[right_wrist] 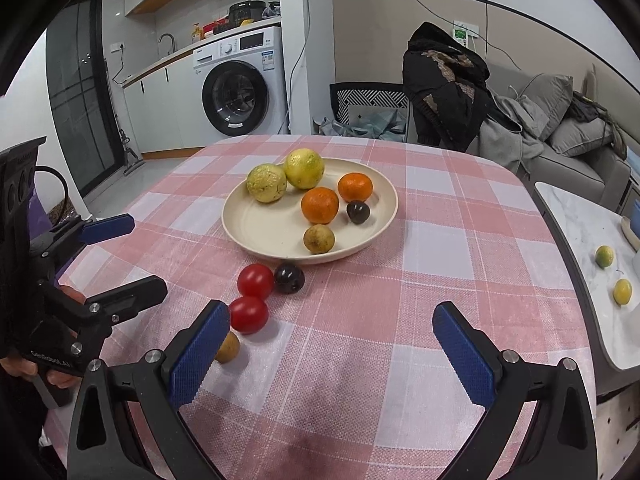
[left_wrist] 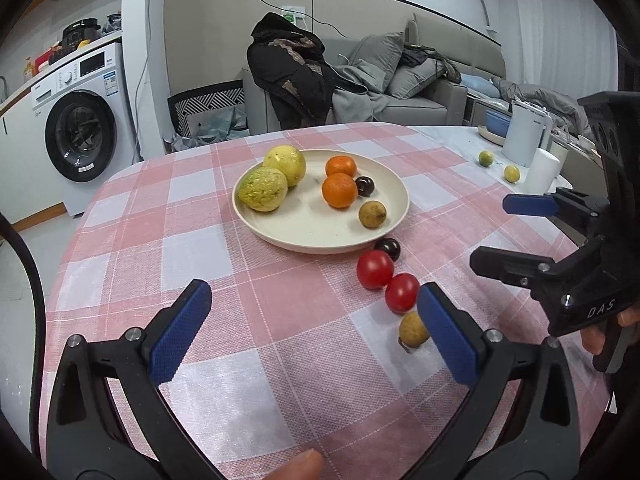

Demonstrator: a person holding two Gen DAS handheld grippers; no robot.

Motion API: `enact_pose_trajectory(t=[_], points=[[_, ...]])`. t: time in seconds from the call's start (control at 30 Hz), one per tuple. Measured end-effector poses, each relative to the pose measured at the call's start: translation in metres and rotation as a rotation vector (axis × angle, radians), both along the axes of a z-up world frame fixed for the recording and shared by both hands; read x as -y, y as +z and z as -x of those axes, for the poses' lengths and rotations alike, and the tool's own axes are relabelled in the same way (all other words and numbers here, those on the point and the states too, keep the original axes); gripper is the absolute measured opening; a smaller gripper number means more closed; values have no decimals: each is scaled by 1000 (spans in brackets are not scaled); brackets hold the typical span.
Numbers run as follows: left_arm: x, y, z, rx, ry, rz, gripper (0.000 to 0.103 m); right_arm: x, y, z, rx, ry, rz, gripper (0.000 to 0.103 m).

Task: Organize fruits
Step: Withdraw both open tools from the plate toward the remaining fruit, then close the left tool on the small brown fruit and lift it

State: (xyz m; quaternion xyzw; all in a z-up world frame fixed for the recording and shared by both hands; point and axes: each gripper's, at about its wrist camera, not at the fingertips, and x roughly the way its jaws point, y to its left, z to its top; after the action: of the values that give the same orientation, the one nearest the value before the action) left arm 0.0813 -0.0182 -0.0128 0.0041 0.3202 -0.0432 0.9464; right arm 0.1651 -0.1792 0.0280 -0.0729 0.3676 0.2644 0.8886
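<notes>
A cream plate (left_wrist: 312, 232) (right_wrist: 256, 236) on the pink checked tablecloth holds two yellow-green fruits (left_wrist: 264, 190), two oranges (left_wrist: 339, 190), a dark fruit (left_wrist: 365, 186) and a brown fruit (left_wrist: 372, 214). In front of it on the cloth lie a dark fruit (left_wrist: 387, 249) (right_wrist: 289, 278), two red tomatoes (left_wrist: 375, 269) (left_wrist: 402, 293) (right_wrist: 256, 281) (right_wrist: 248, 315) and a small brown fruit (left_wrist: 413, 329) (right_wrist: 227, 347). My left gripper (left_wrist: 314, 328) (right_wrist: 132, 248) is open and empty, its right finger beside the brown fruit. My right gripper (right_wrist: 332, 344) (left_wrist: 500, 232) is open and empty.
A white side table (right_wrist: 588, 240) at the right holds two small yellow-green fruits (right_wrist: 604, 257) (right_wrist: 622, 291), a white kettle (left_wrist: 526, 138) and a paper roll (left_wrist: 542, 172). A sofa, a jacket-draped chair and a washing machine stand beyond the table.
</notes>
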Motion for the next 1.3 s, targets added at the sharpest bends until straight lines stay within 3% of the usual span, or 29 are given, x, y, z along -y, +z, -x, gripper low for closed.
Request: enact_pose_trajectory(t=[0.3, 0.87, 1.03, 1.1, 1.23, 1.3], points=[[12, -12, -4, -46, -43, -12, 102, -4, -10, -2, -25, 8, 22, 103], [40, -42, -24, -216, -137, 17, 102, 6, -24, -14, -97, -17, 38, 103], [47, -45, -29, -233, -163, 2, 88, 9, -25, -15, -105, -21, 37, 103], [51, -47, -30, -249, -181, -2, 75, 9, -24, -15, -109, -24, 29, 103], [58, -50, -31, -254, -214, -13, 58, 10, -25, -16, -112, -21, 25, 103], [61, -49, -30, -251, -232, -7, 42, 10, -24, -15, -111, -22, 25, 103]])
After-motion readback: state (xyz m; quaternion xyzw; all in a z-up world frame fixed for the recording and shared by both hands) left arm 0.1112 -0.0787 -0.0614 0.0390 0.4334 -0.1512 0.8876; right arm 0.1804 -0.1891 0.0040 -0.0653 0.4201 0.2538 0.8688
